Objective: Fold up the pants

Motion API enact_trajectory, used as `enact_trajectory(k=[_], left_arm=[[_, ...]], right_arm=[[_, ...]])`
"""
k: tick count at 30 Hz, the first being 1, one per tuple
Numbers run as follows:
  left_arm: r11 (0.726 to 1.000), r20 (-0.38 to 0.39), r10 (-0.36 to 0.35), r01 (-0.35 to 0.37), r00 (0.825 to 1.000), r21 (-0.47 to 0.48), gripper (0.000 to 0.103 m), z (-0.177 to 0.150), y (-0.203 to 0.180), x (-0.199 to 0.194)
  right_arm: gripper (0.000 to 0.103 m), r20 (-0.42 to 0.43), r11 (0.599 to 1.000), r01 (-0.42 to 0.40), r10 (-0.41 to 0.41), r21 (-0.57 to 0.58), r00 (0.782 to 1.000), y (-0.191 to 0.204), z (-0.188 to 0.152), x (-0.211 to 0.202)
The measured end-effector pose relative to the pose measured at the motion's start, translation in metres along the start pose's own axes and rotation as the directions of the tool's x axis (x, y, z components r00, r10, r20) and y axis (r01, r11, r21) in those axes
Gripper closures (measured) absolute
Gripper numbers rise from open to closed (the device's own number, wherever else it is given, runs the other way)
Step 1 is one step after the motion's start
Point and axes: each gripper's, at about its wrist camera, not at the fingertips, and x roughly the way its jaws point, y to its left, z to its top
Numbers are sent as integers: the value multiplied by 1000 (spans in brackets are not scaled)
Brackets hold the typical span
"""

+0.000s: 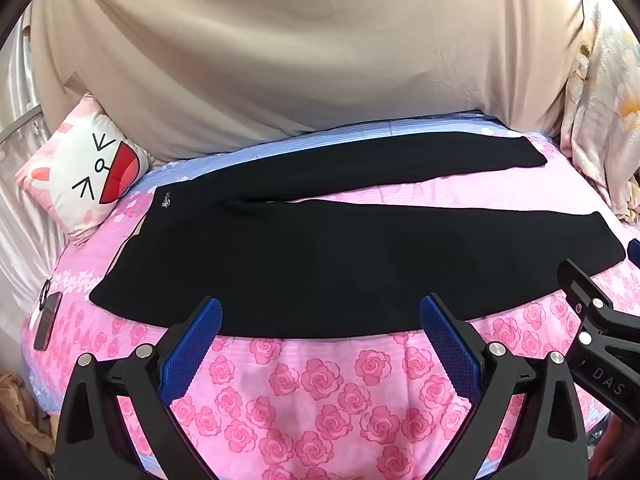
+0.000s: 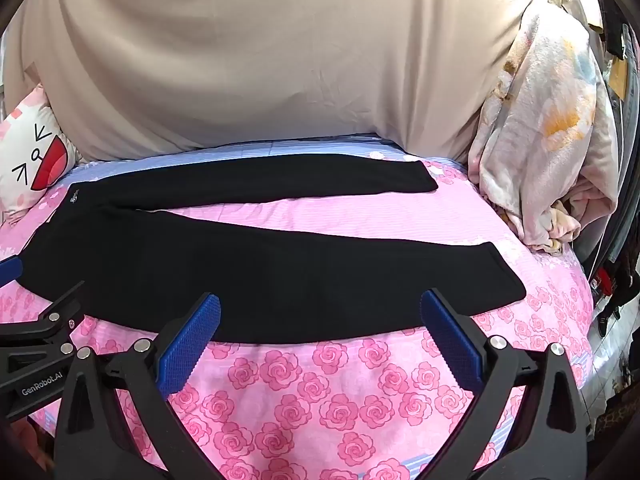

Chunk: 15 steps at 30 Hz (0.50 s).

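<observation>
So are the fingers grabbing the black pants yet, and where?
Not yet. Both the left gripper and the right gripper are wide open above the near edge of the black pants, holding nothing.

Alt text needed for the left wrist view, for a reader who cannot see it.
Black pants lie spread flat, legs apart, on a pink rose-print bedsheet, waistband at the left. The open left gripper hovers at the pants' near edge, holding nothing; the right gripper shows at the right edge. A cartoon-face pillow leans behind on the left.
</observation>
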Motion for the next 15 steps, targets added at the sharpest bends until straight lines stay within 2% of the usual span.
enact_trajectory(k=[15], left_arm=[[1000, -4, 0, 0, 1000, 8, 5, -1, -4, 0]], right_arm=[[5, -4, 1000, -1, 1, 0, 1000, 3, 1, 2]])
